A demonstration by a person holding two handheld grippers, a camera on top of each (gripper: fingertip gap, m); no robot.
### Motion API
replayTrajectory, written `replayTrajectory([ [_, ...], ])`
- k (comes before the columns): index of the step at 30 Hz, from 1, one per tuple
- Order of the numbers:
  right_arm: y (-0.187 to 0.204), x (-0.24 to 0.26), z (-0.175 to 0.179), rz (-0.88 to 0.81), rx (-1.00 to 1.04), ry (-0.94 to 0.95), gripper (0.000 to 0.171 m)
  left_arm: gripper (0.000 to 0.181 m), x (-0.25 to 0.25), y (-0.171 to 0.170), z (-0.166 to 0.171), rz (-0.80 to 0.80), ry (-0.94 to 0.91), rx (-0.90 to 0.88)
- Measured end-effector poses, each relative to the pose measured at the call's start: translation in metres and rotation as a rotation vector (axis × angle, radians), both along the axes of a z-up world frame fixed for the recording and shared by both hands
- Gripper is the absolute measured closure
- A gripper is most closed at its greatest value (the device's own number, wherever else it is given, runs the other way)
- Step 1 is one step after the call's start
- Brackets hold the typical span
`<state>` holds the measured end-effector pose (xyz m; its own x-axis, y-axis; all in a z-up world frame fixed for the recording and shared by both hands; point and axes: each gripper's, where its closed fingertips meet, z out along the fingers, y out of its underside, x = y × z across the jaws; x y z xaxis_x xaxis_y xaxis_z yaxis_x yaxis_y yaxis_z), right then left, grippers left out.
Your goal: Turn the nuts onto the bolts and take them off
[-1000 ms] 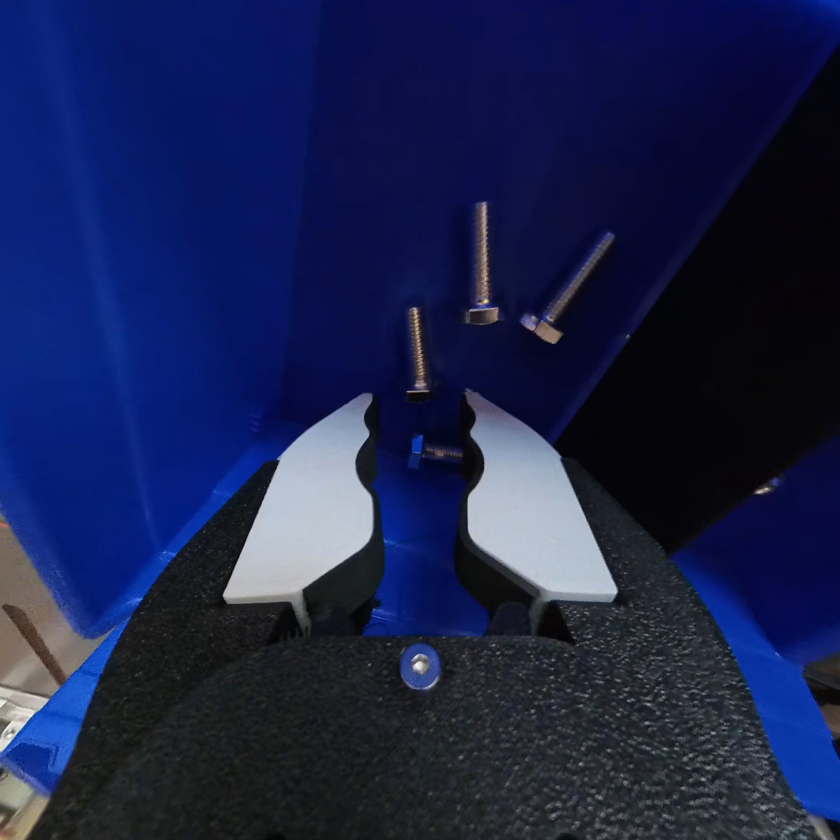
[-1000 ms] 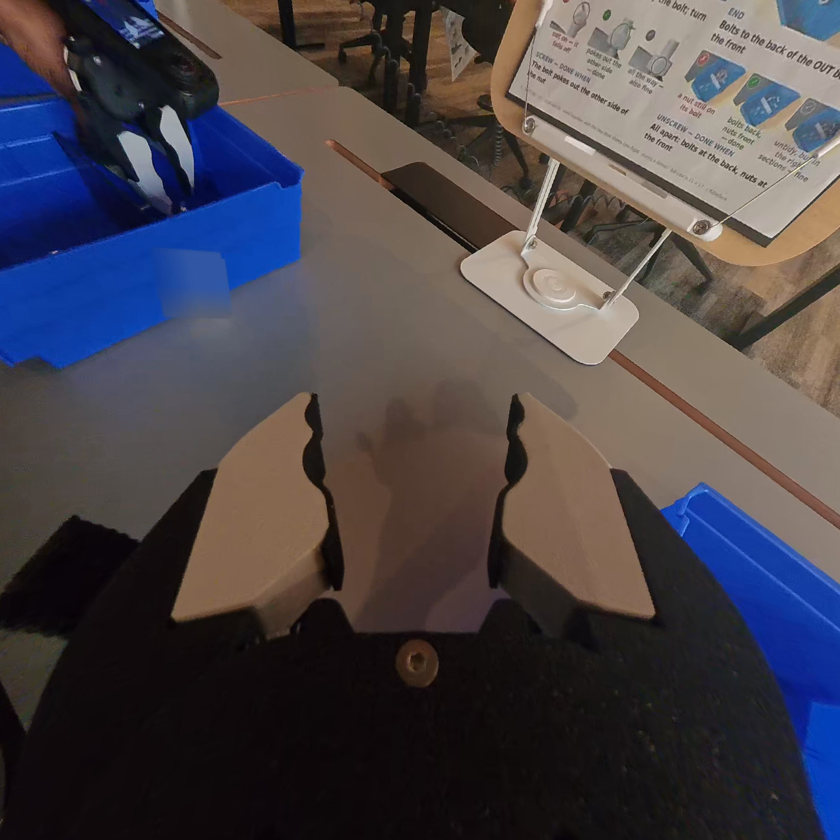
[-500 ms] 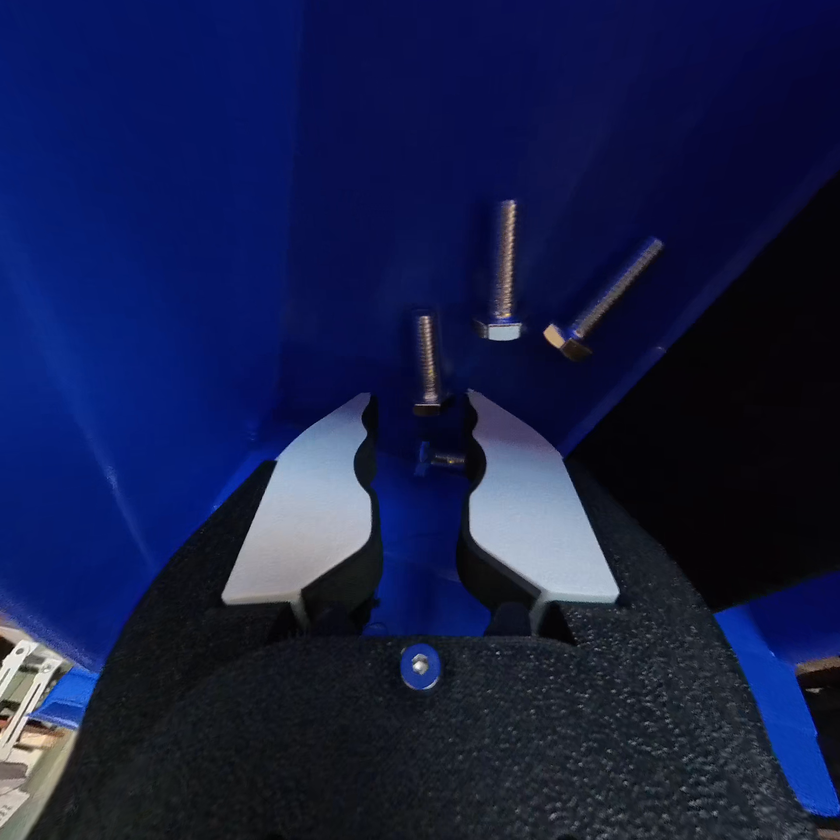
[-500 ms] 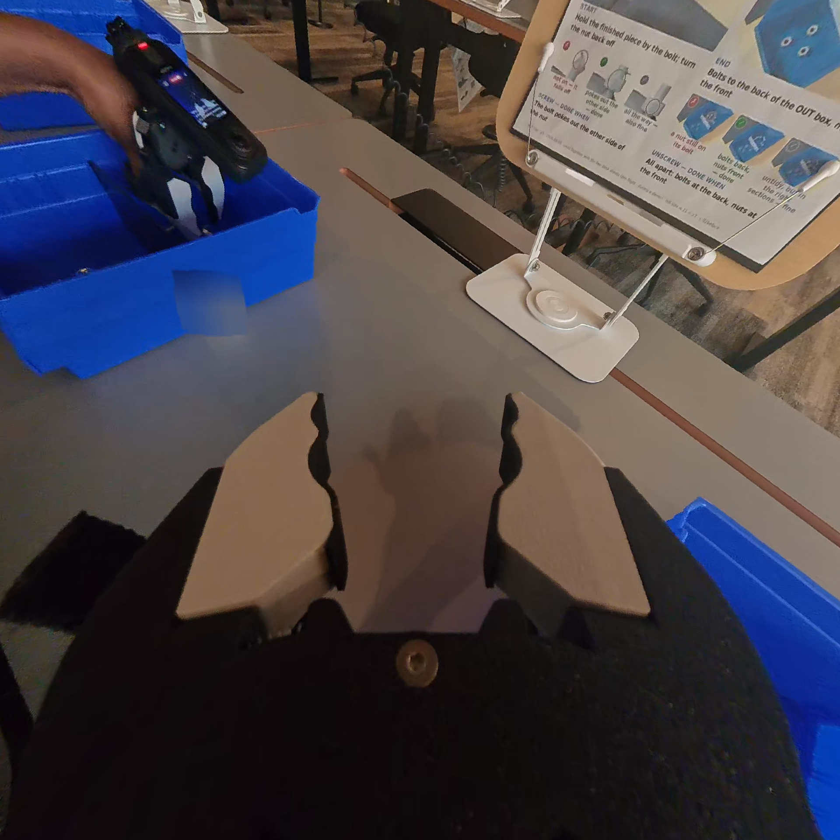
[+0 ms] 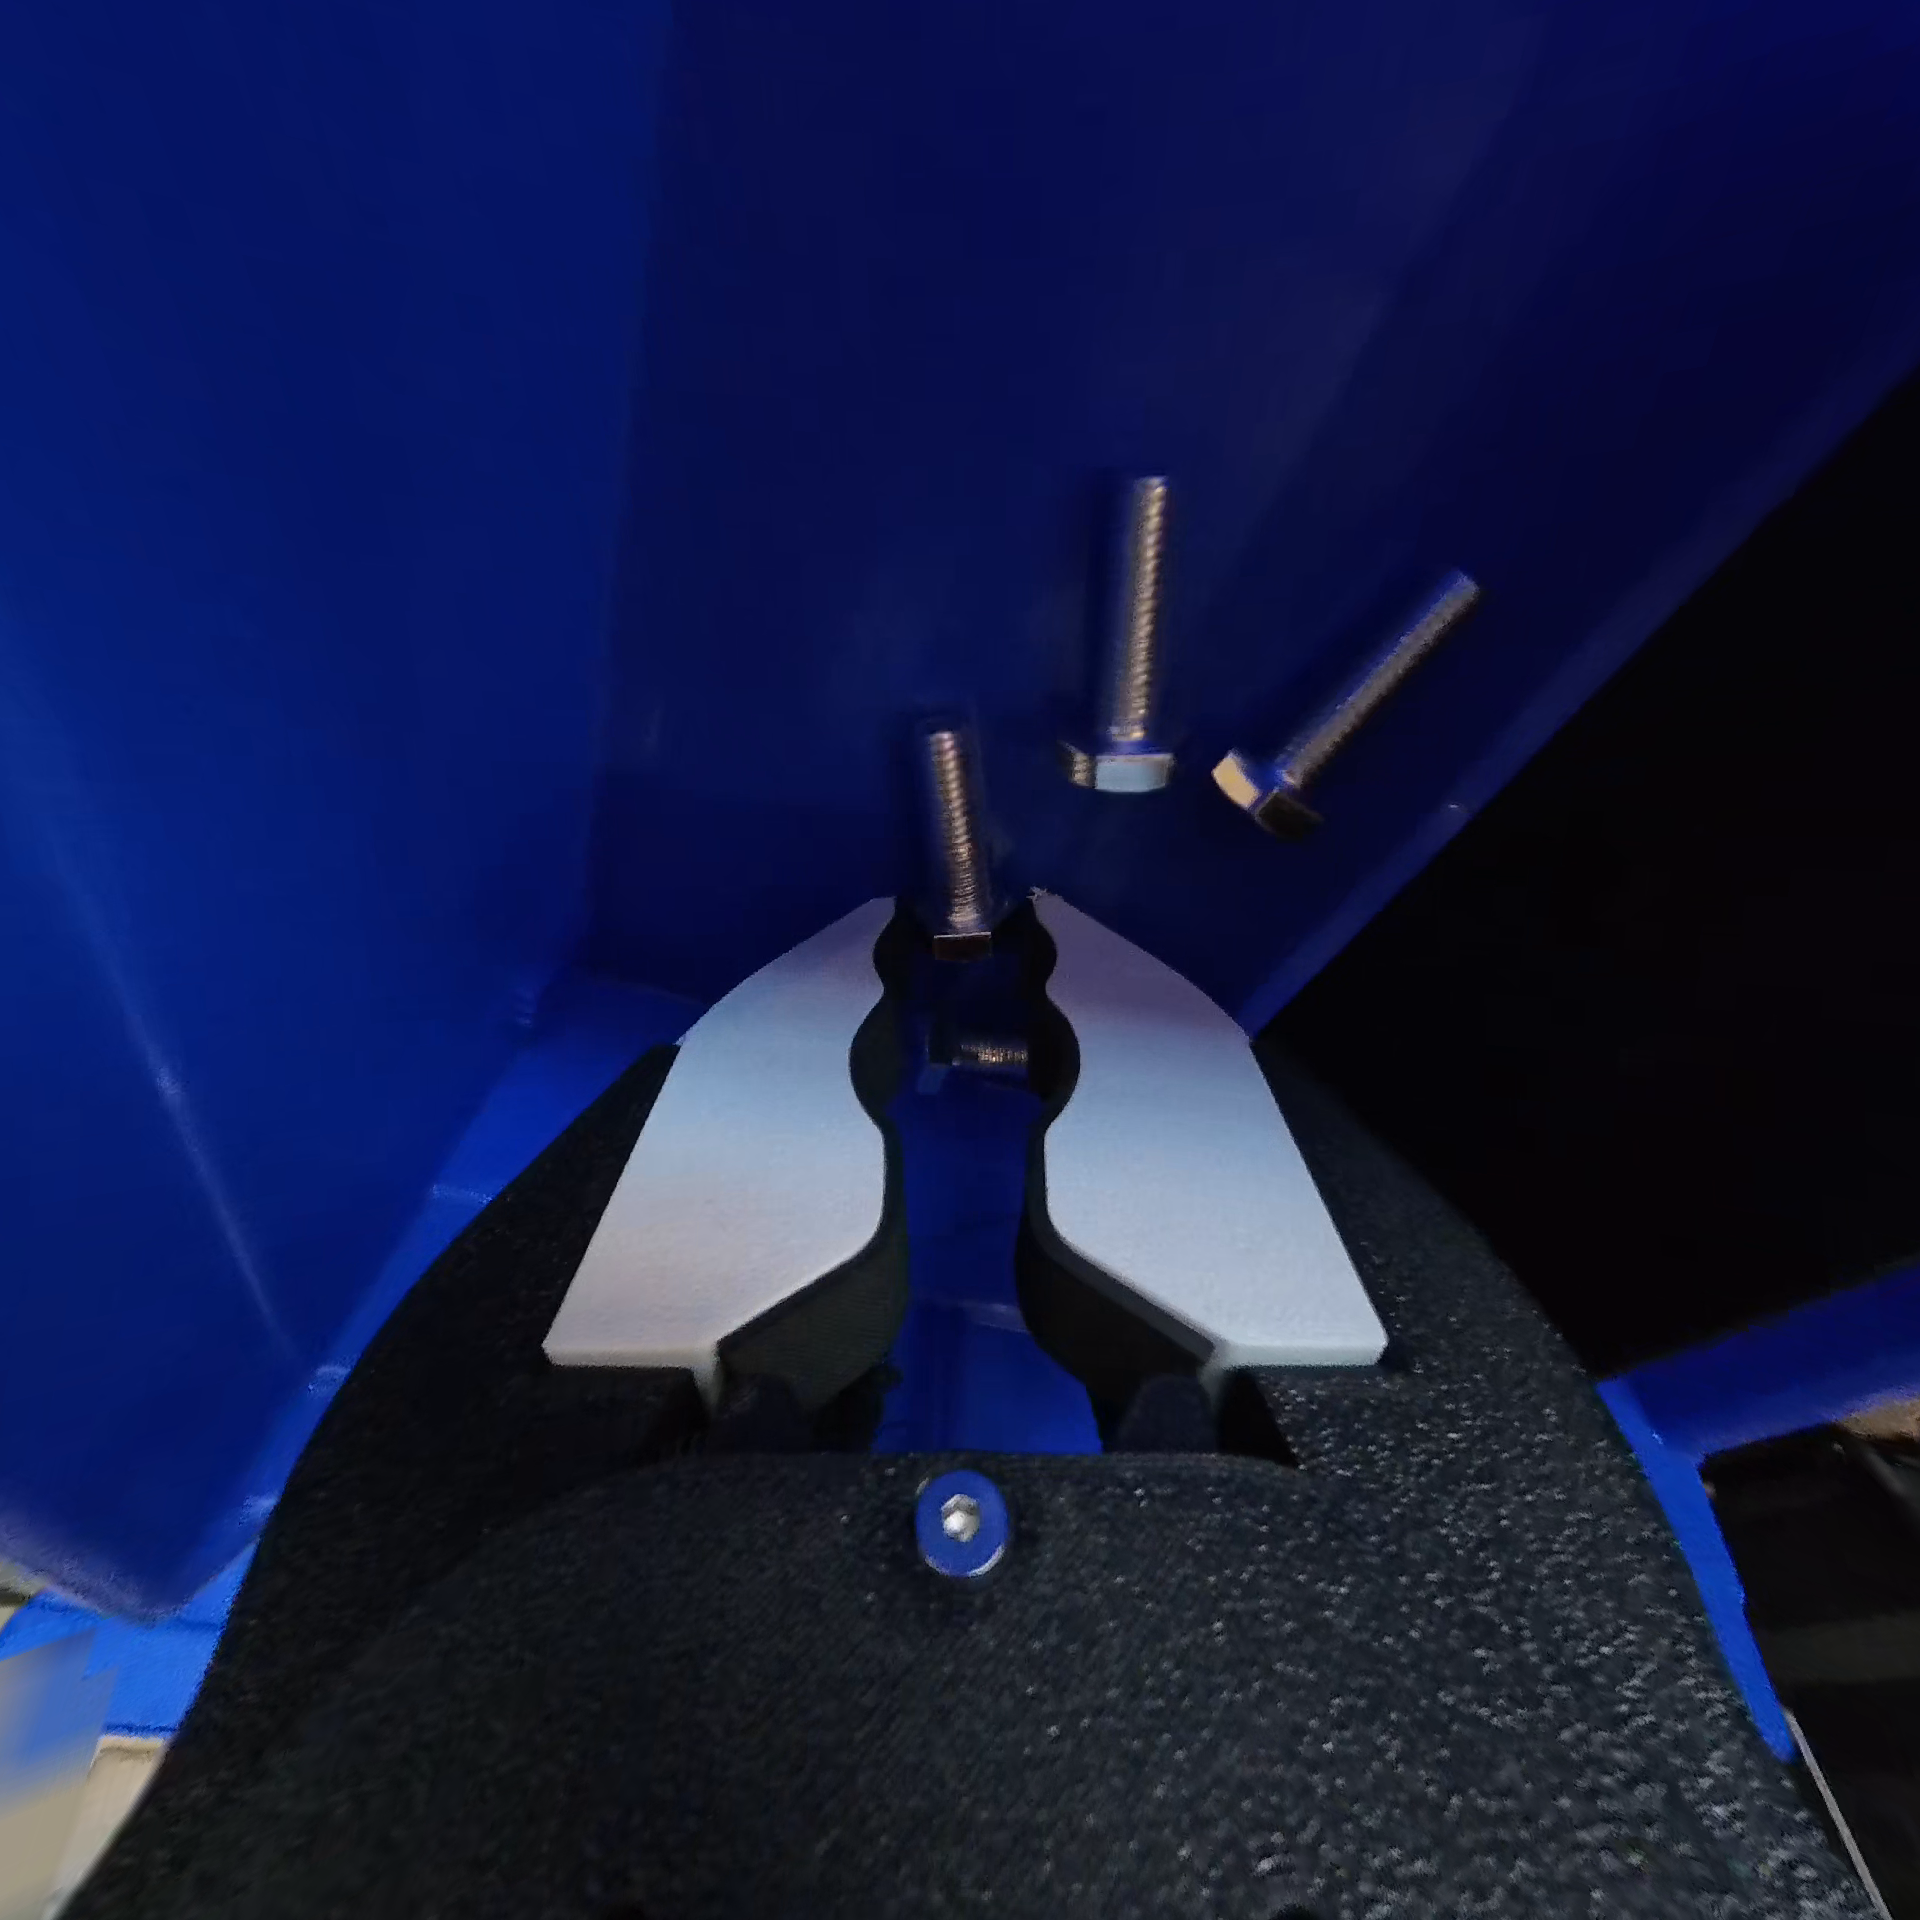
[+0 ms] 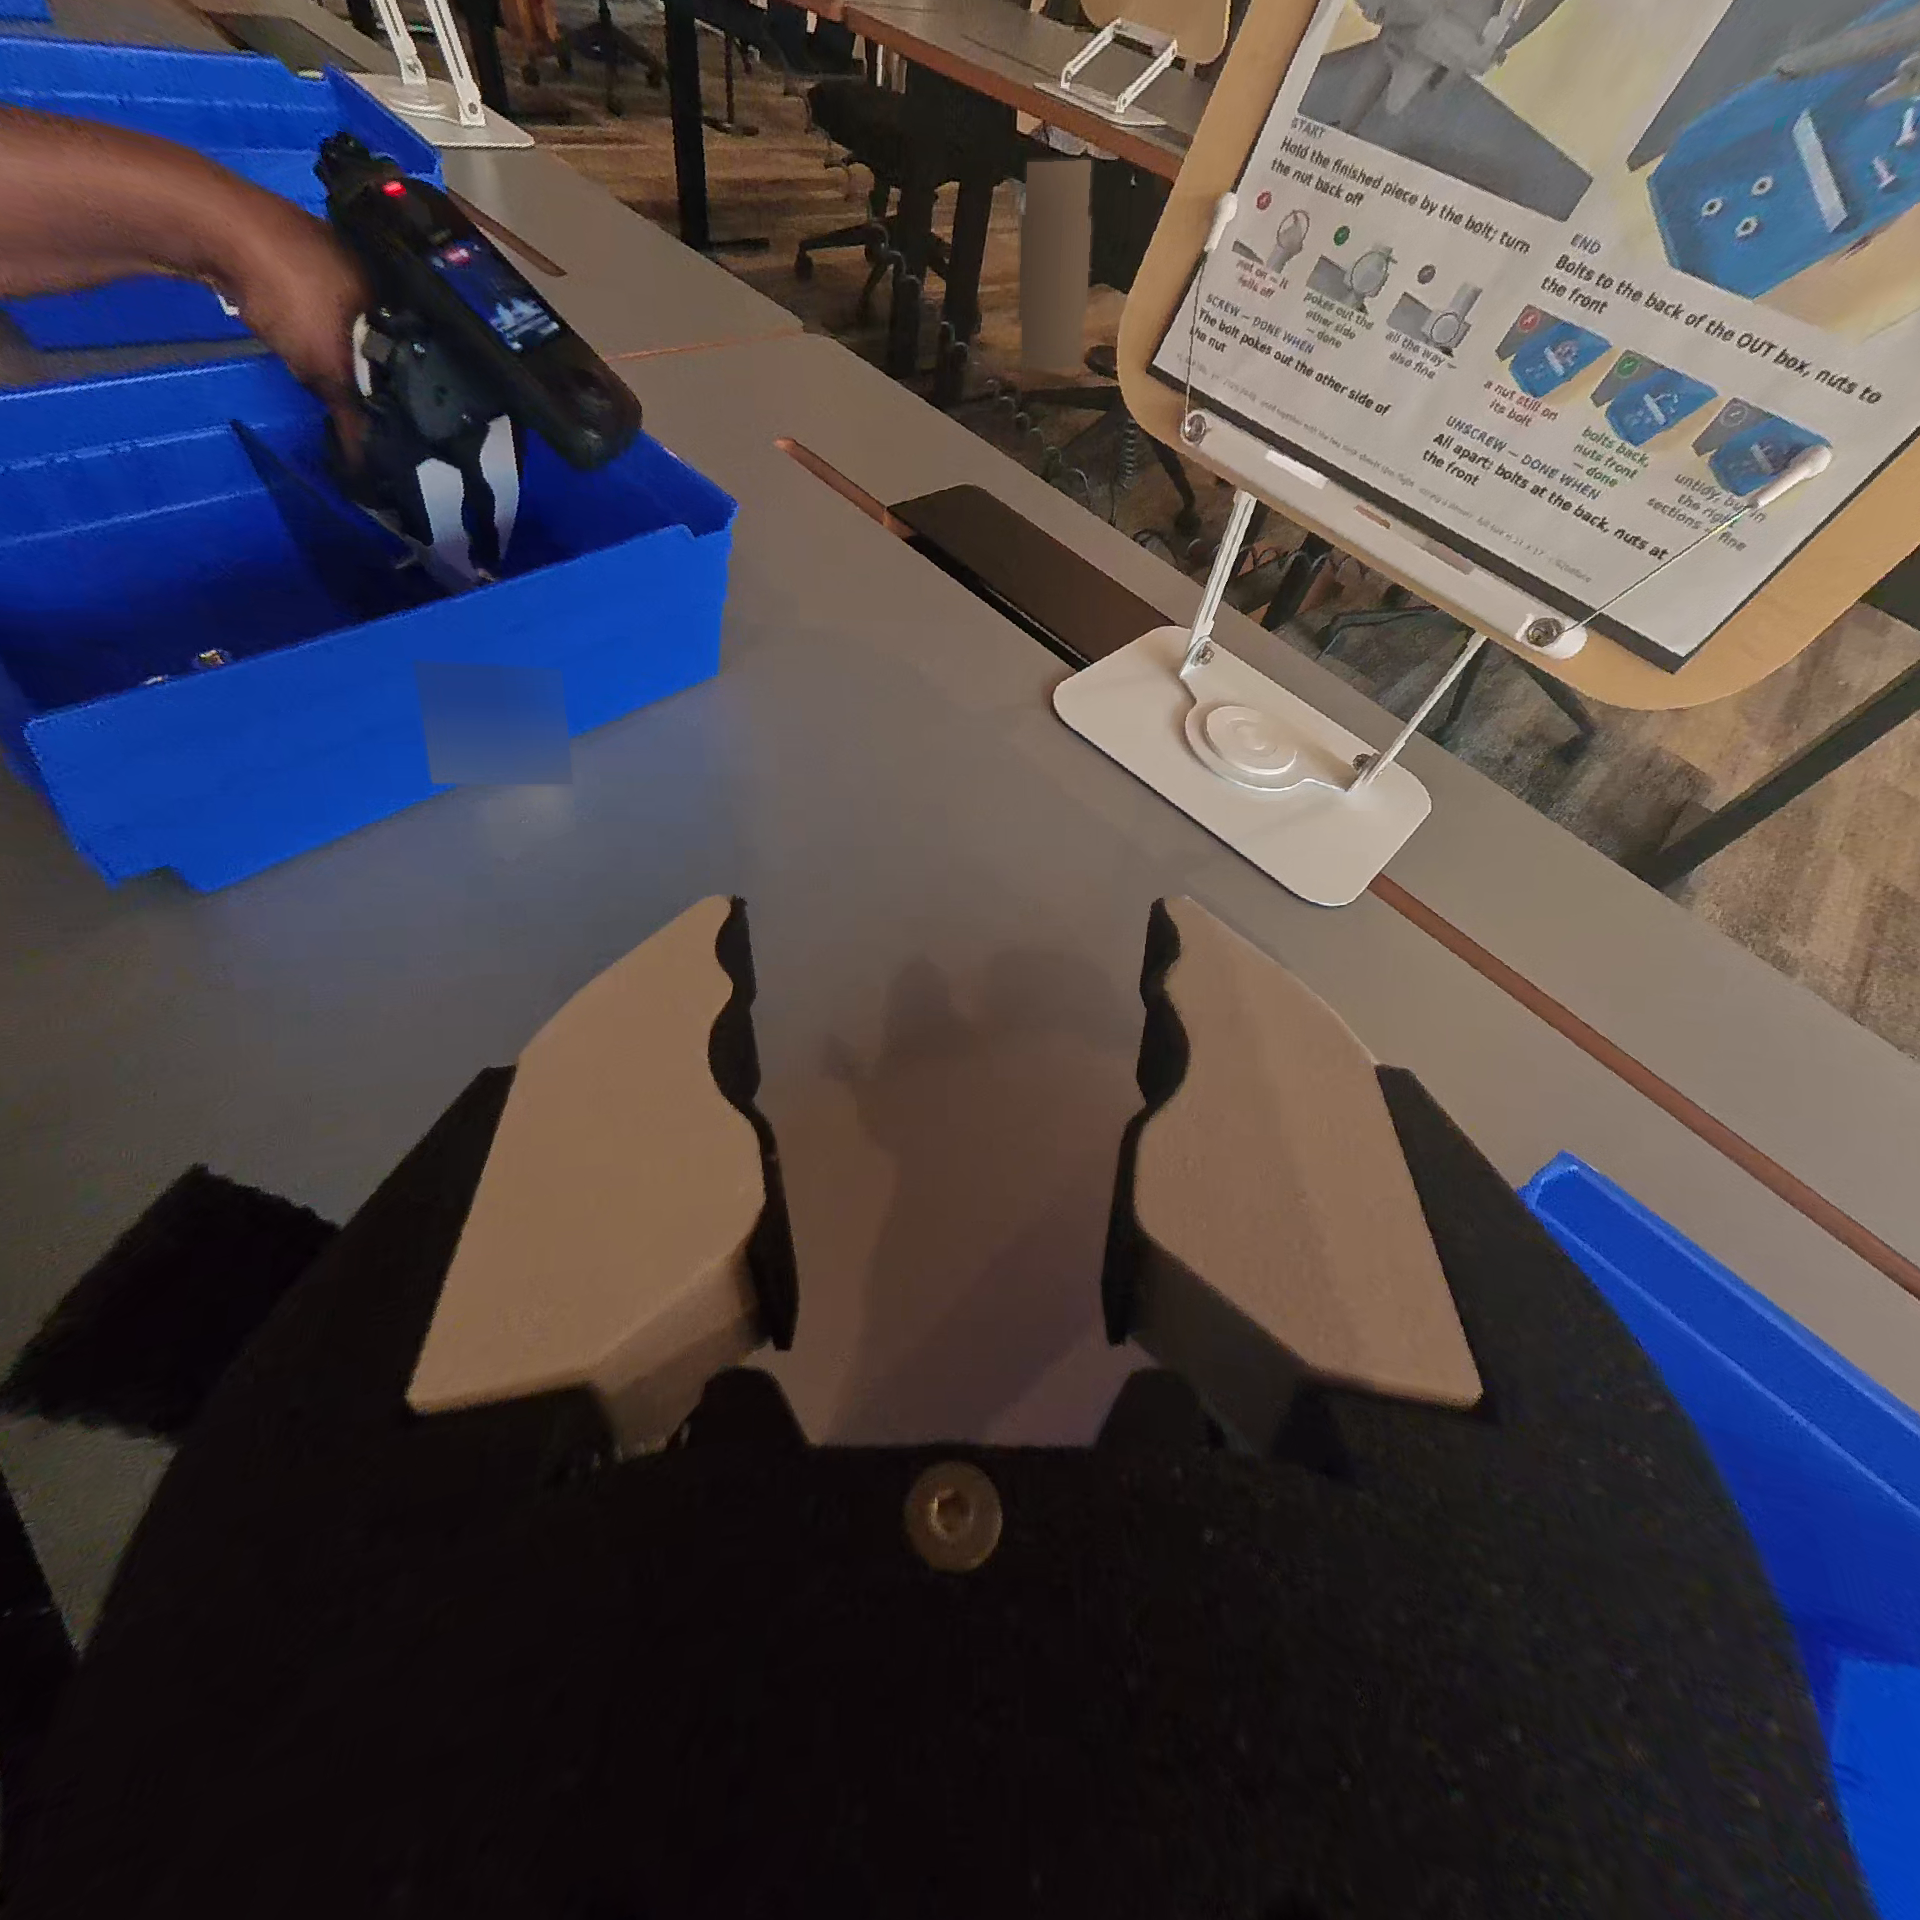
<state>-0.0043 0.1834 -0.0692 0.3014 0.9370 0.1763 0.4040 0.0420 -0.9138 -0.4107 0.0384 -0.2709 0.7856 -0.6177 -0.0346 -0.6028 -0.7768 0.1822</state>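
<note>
Three steel bolts lie on the floor of a blue bin (image 5: pixel 416 727): a near bolt (image 5: pixel 954 831), a middle bolt (image 5: pixel 1132 634) and a right bolt (image 5: pixel 1351 696). A short bolt (image 5: pixel 982 1055) lies between my left fingers. My left gripper (image 5: pixel 964 914) is inside the bin. Its jaws stand narrowly apart, with the near bolt's head at the tips and not clamped. The left gripper also shows in the right wrist view (image 6: pixel 468 520), held by a hand (image 6: pixel 208 260) in the bin (image 6: pixel 623 582). My right gripper (image 6: pixel 945 914) is open and empty above the grey table (image 6: pixel 883 727).
A dark divider wall (image 5: pixel 1558 935) closes the bolt section on the right. Small metal pieces (image 6: pixel 213 657) lie in the bin's front section. An instruction board (image 6: pixel 1507 364) on a white stand base (image 6: pixel 1247 758) stands at the back right. A second blue bin (image 6: pixel 1766 1403) is at the right. There is about 50 cm between the tips of the two grippers.
My left gripper has moved forward until the near bolt's head is at its tips, and its jaws have narrowed. The right gripper's view has shifted left, with its jaws still open.
</note>
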Motion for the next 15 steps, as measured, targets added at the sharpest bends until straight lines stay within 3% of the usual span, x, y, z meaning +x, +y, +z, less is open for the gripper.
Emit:
replayTrajectory([
  [5, 0.0, 0.002, -0.004, 0.006, -0.012, -0.008, 0.1, 0.161, 0.009, 0.019, 0.025, 0.105, -0.115, 0.268],
  [10, -0.005, -0.003, -0.008, 0.037, -0.027, -0.02, 0.102, 0.161, 0.039, 0.037, 0.092, 0.24, -0.375, 0.662],
  [15, -0.012, -0.011, -0.01, 0.083, -0.044, -0.03, 0.103, 0.162, 0.073, 0.032, 0.155, 0.308, -0.566, 0.96],
])
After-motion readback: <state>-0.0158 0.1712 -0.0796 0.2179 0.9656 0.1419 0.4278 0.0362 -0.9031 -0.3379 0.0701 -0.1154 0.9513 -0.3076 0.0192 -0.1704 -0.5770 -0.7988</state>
